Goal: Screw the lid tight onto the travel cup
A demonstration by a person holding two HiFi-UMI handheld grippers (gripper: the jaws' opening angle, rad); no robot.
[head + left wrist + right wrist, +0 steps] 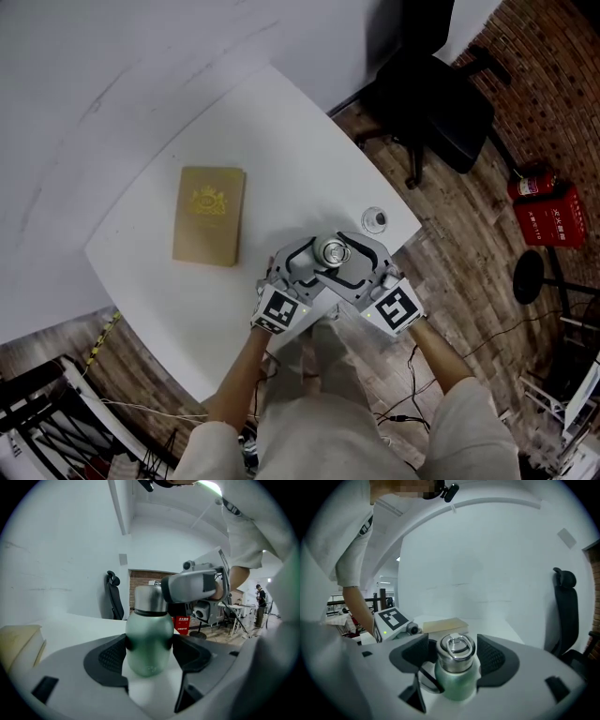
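The travel cup (150,644) has a pale green body and a steel lid (456,651) with a ring on top. It stands upright near the table's front right corner, its lid (331,250) showing between both grippers in the head view. My left gripper (150,654) is shut on the green body, with both pads pressed into its sides. The right gripper (456,657) reaches in from the other side at lid height. Its pads flank the lid with a thin gap, so it is open.
A tan book (210,215) lies flat on the white table (141,281), left of the cup. A small round clear object (375,219) sits close to the table's right edge. On the wooden floor beyond are a black office chair (436,103) and a red box (548,211).
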